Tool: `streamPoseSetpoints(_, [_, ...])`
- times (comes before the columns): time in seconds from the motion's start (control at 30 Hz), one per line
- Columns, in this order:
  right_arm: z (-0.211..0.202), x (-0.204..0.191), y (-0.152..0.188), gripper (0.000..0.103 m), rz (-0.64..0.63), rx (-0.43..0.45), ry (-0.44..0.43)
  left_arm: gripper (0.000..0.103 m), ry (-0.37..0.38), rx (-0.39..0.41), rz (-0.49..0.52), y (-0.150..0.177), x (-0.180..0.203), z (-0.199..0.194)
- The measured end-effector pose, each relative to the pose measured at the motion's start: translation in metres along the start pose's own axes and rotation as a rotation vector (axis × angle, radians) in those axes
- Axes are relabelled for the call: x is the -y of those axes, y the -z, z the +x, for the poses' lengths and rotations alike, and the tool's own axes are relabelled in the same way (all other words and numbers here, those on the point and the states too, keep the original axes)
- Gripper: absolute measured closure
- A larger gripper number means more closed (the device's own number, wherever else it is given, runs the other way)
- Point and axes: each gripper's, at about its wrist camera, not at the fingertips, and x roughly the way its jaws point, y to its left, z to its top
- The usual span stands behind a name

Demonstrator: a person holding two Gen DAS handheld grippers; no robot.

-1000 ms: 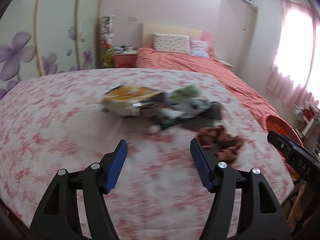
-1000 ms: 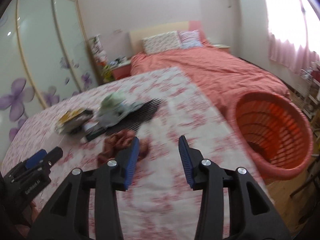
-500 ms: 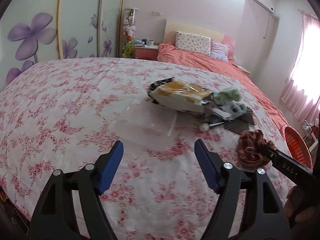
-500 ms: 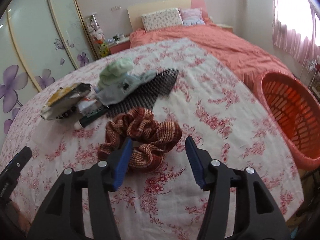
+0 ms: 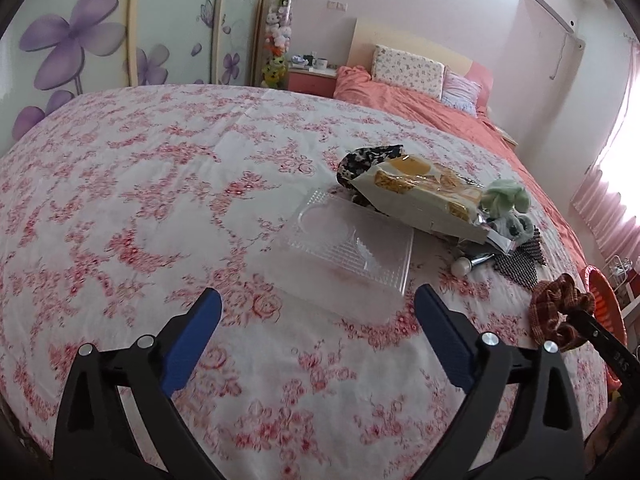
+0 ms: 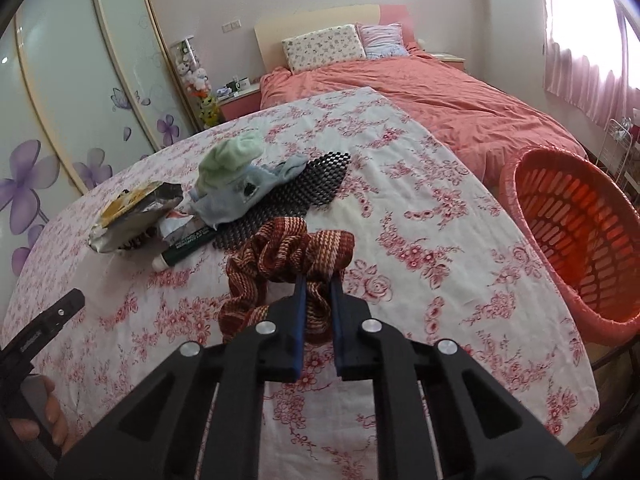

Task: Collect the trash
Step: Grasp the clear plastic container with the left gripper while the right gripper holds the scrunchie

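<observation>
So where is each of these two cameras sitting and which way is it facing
Left wrist: rides on the left tool, looking down across the floral bedspread at a clear plastic tray; its fingers are opening, nothing between them.
Right wrist: rides on the right tool, closing on the brown scrunchie, orange basket to its right; a hand shows at lower left.
Shared: scrunchie, snack bag, basket, and each view catches the other tool.
</observation>
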Motion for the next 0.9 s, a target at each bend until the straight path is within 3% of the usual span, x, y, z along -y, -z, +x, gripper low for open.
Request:
streamPoseSetpoints(0.43, [0.004,0.003,0.004,0.091,0.005,-0.014,-0.006,0.005,0.002,-0.105,0.059,-0.012,0.010,0.034])
streamPoseSetpoints(0.63, [0.003,0.004,0.003,0.091,0.005,-0.010,-0.008,0.012,0.014,-0.093,0.075,-0.015,0.011,0.034])
streamPoseSetpoints(0.9, [-0.012,0.004,0.000,0.091,0.002,0.021,-0.018,0.013,0.011,-0.021,0.074,-0.015,0.009,0.011])
